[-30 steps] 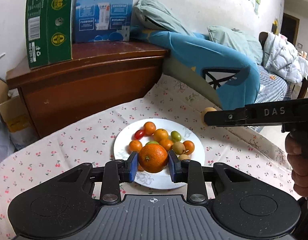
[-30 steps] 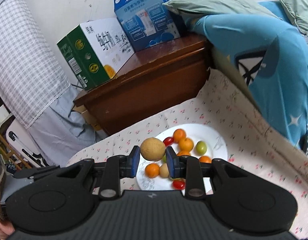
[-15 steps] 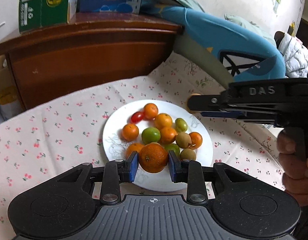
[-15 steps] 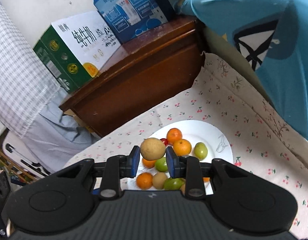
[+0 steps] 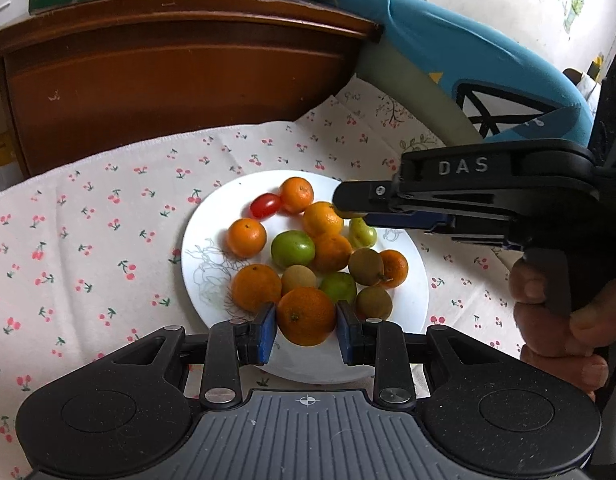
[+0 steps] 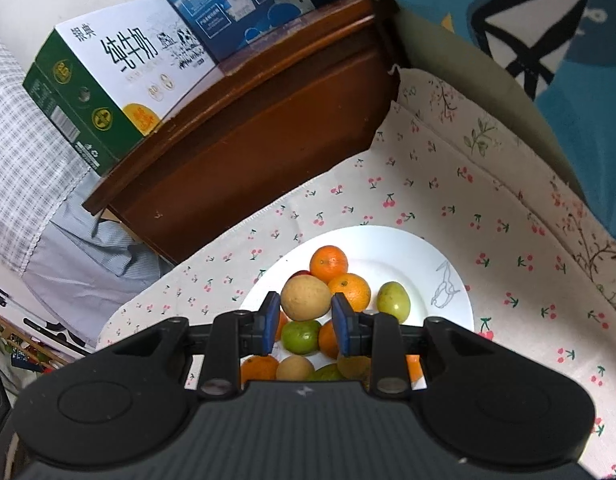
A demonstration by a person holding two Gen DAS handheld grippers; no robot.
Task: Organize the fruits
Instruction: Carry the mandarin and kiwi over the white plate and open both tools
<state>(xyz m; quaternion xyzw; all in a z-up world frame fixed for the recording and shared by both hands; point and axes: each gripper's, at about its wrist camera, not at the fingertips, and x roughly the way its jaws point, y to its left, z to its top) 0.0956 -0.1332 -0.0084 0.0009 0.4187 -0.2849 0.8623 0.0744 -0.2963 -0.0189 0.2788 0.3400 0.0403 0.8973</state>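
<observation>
White plate (image 5: 195, 248), cherry-print cloth (image 5: 87, 240), orange & green fruit (image 5: 291, 248)

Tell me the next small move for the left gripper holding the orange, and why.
Probably lower a little more and open the jaws: the left gripper grips the orange just above the near edge of the white plate, where other fruit already sits.

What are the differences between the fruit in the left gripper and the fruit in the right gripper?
The fruit in the left gripper is a mandarin, deep orange with dimpled peel; the fruit in the right gripper is a tan fruit, pale yellow-brown and matte. The mandarin is round and slightly flattened; the tan fruit is more egg-shaped. Both are clamped between blue fingers above the white plate.
</observation>
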